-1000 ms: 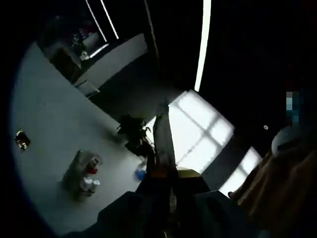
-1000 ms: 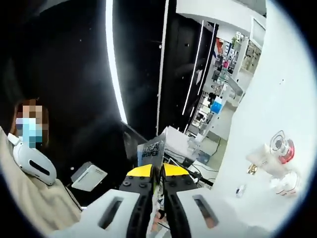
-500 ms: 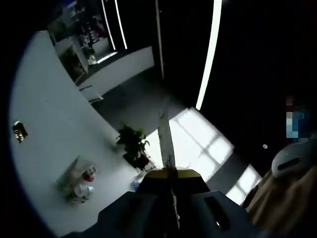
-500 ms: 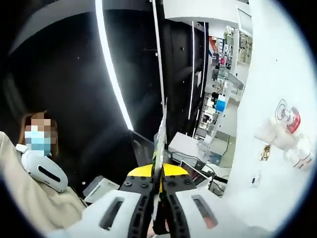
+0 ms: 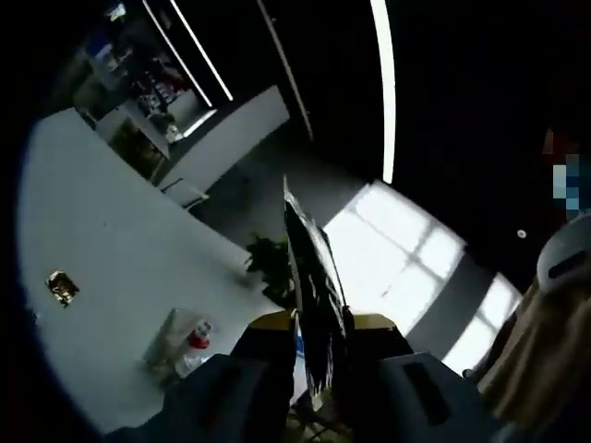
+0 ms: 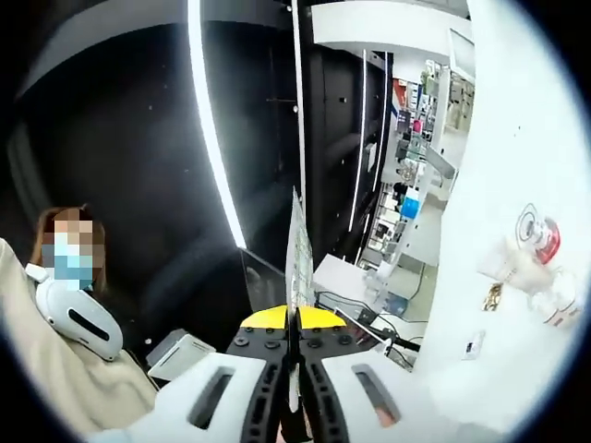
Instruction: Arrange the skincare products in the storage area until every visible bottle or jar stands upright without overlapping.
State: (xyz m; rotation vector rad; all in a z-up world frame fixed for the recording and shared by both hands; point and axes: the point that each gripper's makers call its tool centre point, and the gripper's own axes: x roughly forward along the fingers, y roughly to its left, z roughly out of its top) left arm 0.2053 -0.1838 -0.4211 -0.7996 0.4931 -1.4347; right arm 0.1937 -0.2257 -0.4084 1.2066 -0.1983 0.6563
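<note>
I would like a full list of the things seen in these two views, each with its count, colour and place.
thin dark printed sheet: one, dark, clamped in the left tongs
thin pale card: one, edge-on, clamped in the right tongs
clear holder with red-capped items: one, on the white surface
small gold object: one, on that surface, apart from the holder
green potted plant: one, background
left tongs: yellow-tipped, shut
right tongs: yellow-tipped, shut

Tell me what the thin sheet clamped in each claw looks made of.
Left claw grips a dark sheet: probably glossy printed card or plastic film, since it catches highlights and bows slightly. Right claw grips a pale sheet, seen edge-on: thin card or paper, hard to confirm.
</note>
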